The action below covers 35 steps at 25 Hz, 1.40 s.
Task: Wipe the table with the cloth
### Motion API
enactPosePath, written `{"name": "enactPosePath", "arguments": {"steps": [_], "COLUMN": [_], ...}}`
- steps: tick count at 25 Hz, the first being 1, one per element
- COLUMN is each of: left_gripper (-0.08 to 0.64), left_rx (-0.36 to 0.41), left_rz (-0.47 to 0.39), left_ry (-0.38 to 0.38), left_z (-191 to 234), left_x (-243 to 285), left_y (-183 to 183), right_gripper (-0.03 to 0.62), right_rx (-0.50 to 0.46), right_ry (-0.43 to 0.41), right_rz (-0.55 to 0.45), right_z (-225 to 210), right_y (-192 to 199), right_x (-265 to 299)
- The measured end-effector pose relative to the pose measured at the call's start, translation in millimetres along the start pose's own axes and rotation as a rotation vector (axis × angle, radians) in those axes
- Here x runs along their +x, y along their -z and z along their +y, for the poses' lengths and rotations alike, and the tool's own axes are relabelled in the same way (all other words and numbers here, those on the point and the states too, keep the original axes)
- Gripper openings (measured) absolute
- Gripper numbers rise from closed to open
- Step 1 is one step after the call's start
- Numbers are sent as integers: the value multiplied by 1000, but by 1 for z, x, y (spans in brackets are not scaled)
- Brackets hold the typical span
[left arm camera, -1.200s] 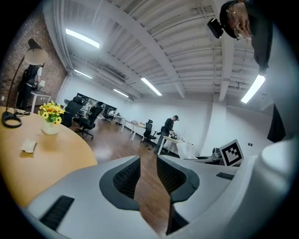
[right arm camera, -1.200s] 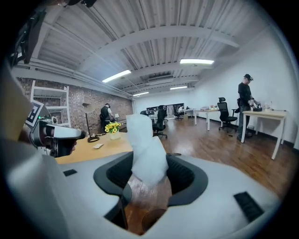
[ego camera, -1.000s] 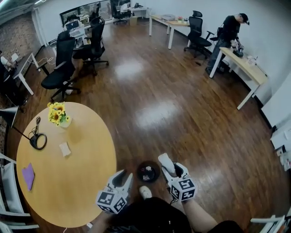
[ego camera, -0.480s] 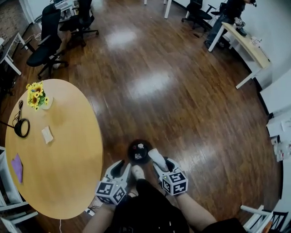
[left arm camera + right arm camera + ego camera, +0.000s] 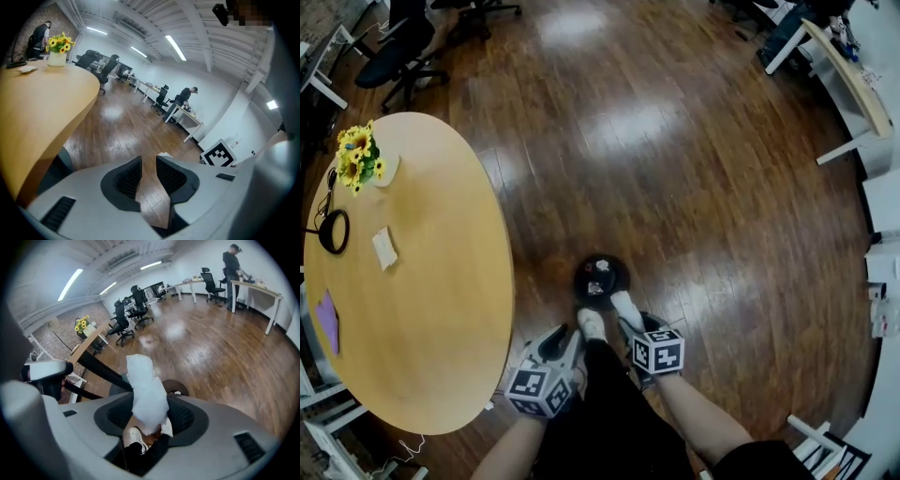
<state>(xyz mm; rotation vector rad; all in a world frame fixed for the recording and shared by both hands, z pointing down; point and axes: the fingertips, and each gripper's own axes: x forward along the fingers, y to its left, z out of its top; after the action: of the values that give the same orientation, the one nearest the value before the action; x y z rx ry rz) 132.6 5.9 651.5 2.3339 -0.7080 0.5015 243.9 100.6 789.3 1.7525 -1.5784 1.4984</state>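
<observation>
- Clamping a white cloth (image 5: 146, 394) in the right gripper (image 5: 147, 417). Soft, crumpled stuff, poking up between the ribbed black pads (image 5: 185, 416) in a floppy lump.
- Holding nothing in the left gripper (image 5: 149, 161). Jaws only a narrow slit apart and just been closing a bit, with bare floorboards showing through the gap. Same ribbed dark grip faces, set in smooth grey plastic.
- Keeping both grippers low by the legs, each with its boxy black-and-white marker cube facing up.
- So no wiping here: cloth hanging over the floor (image 5: 694, 187), just off the near edge of the table (image 5: 431, 309) and not touching it.
- Got a round table with a smooth, pale wood top, pretty matte, and dark slanted legs underneath.
- Spotted along its far side: sunflowers (image 5: 356, 155) in a small white pot, a thin black cord (image 5: 334, 232) curled into a loop, a little pale rectangular card (image 5: 384, 248), and a flat purple sheet (image 5: 327, 321) near the rim.
- Can't tell what the card or the purple sheet is made of.
- Standing on glossy dark wood planks with big soft glare patches.
- Also a round black bowl (image 5: 578, 281) on the floor just ahead of the grippers, with some white bits inside.
- One white shoe (image 5: 592, 324) peeking out between the two grippers.
</observation>
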Motion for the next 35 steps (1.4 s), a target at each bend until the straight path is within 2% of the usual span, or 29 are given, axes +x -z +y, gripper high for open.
{"name": "enactPosePath", "arguments": {"steps": [7, 15, 25, 33, 35], "left_gripper": [98, 98, 98, 97, 74], "left_rx": [-35, -62, -69, -54, -50], "left_rz": [20, 22, 46, 36, 23], "left_ry": [-23, -30, -35, -15, -4], "left_z": [20, 28, 23, 28, 22], "left_x": [5, 9, 14, 20, 20], "left_y": [5, 3, 7, 1, -7], "right_gripper": [224, 227, 258, 258, 258], "right_rx": [41, 23, -17, 5, 6], "right_ry": [-4, -8, -6, 4, 1], "right_rz": [62, 89, 41, -18, -46], "right_z": [-3, -1, -7, -9, -7], "right_y": [5, -8, -23, -31, -36], "right_x": [33, 57, 61, 48, 37]}}
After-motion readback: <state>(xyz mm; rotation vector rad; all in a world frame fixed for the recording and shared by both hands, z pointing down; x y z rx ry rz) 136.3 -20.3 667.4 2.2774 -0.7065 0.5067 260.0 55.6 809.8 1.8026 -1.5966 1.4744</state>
